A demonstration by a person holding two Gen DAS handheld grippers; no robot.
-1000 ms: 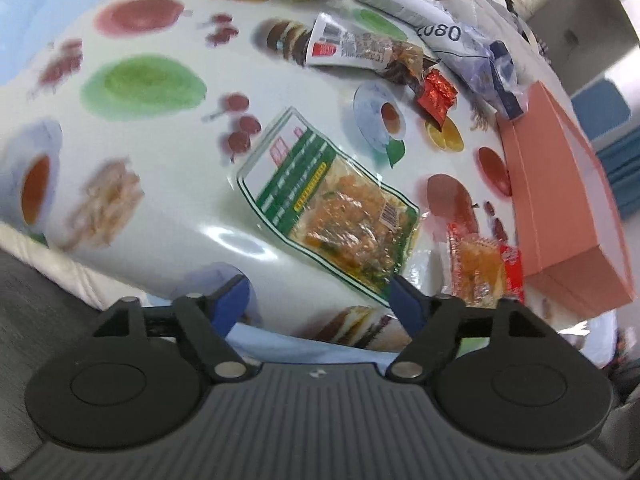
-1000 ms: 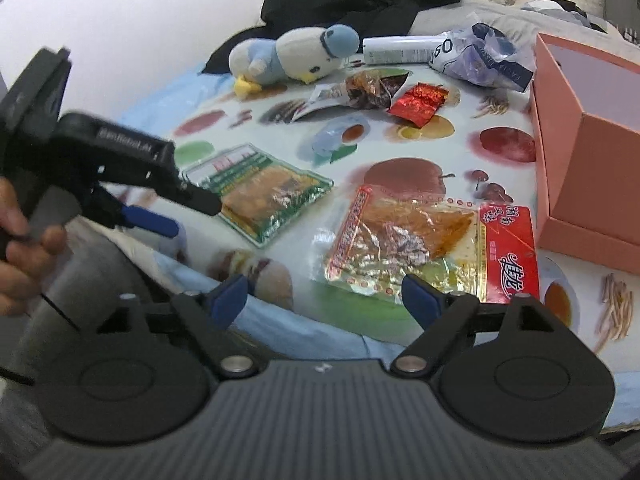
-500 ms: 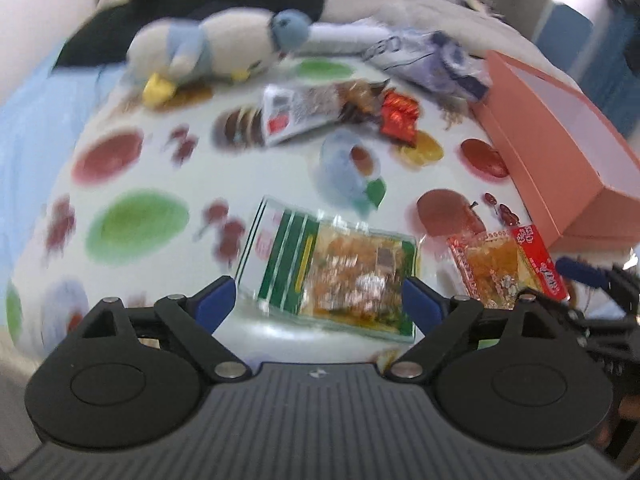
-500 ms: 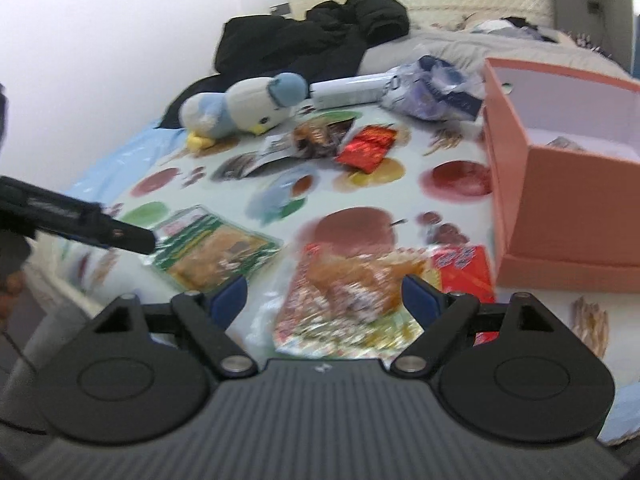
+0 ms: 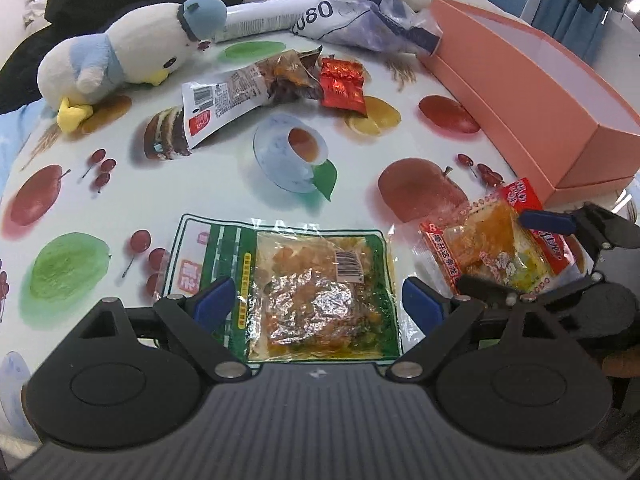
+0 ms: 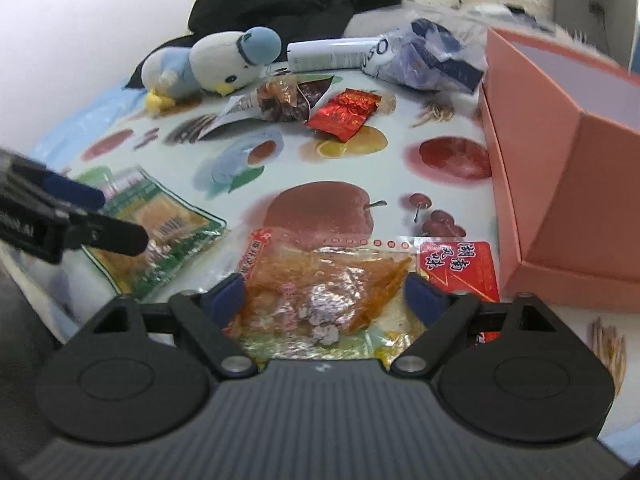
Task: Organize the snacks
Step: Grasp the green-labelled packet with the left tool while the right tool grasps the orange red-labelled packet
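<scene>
Here, crinkly flat snack packets (image 5: 320, 292).

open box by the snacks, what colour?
Salmon pink outside, pale white inside: the box, clearest in the left wrist view.

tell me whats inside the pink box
The pink box stands open with no lid on. Only its pale inner walls show from both views; its near wall hides the floor, so whether any snacks lie inside cannot be told.

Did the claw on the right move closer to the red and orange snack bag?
Yes. In the right wrist view, the right gripper has come forward and down toward the red-and-orange snack bag, which now lies between its opening fingers; the pink box looms nearer too.
</scene>
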